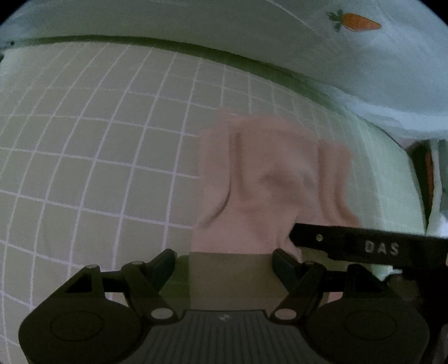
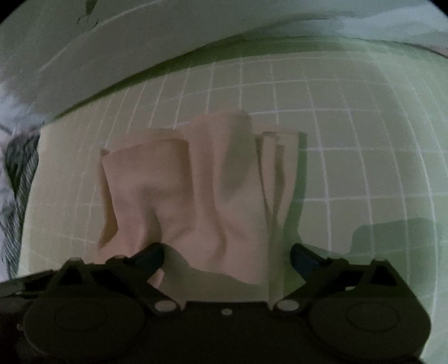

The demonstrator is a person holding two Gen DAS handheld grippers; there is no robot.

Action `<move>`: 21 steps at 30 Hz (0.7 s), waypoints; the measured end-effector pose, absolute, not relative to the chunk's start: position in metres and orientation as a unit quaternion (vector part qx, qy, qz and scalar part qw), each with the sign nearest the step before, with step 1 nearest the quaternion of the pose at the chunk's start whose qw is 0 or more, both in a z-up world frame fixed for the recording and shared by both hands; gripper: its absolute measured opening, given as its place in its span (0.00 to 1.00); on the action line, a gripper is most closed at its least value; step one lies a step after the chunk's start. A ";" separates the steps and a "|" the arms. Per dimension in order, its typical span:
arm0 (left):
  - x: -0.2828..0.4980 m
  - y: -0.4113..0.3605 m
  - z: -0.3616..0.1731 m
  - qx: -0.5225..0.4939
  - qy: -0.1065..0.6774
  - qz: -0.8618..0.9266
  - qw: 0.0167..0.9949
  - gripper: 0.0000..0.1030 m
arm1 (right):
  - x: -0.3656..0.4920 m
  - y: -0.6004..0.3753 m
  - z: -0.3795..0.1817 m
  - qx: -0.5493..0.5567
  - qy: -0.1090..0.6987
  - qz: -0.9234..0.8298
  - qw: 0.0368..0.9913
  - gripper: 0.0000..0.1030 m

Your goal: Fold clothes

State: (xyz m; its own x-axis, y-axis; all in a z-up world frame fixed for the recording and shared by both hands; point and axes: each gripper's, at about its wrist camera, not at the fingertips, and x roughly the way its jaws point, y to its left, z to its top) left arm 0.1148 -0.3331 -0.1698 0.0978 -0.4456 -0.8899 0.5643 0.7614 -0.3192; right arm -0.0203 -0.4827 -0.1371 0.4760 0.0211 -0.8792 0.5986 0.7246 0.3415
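A pink garment [image 1: 266, 182] lies bunched in soft folds on a green sheet with a white grid [image 1: 98, 140]. My left gripper [image 1: 224, 256] is open just short of the garment's near edge, with its right fingertip [image 1: 282, 257] touching the cloth. The black side of the other gripper [image 1: 364, 246] reaches in from the right over the garment's near right corner. In the right wrist view the garment [image 2: 196, 190] lies straight ahead, with a folded strip along its right side. My right gripper [image 2: 226, 252] is open with the near edge between its fingers.
Pale bedding with an embroidered carrot [image 1: 355, 21] runs along the far edge of the sheet. Striped grey fabric [image 2: 19, 190] lies off the sheet's left side in the right wrist view. Bare grid sheet [image 2: 364, 154] stretches to the garment's right.
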 end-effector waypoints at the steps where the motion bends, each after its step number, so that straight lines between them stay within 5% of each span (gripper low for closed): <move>1: 0.114 -0.332 -0.169 0.053 0.576 -0.341 0.741 0.75 | -0.021 -0.481 -0.137 0.324 0.477 -0.182 0.796 1.00; 8: 0.106 -0.322 -0.171 0.024 0.572 -0.369 0.732 0.65 | -0.028 -0.473 -0.137 0.324 0.467 -0.187 0.801 0.96; 11: 0.100 -0.310 -0.176 -0.034 0.591 -0.368 0.717 0.51 | -0.032 -0.469 -0.137 0.327 0.462 -0.188 0.802 0.79; 12: 0.098 -0.306 -0.178 -0.047 0.596 -0.366 0.713 0.43 | -0.040 -0.469 -0.137 0.362 0.450 -0.183 0.796 0.62; 16: 0.089 -0.290 -0.176 -0.070 0.605 -0.388 0.691 0.24 | -0.073 -0.460 -0.136 0.406 0.413 -0.192 0.792 0.41; 21: 0.060 -0.287 -0.165 -0.058 0.607 -0.437 0.662 0.22 | -0.128 -0.433 -0.121 0.412 0.348 -0.212 0.815 0.35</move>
State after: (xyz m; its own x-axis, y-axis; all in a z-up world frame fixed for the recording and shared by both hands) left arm 0.0600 -0.2866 -0.1654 -0.1182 -0.6483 -0.7521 0.5087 0.6109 -0.6066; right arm -0.1277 -0.4328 -0.1207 0.6677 -0.0588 -0.7421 0.6325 0.5705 0.5239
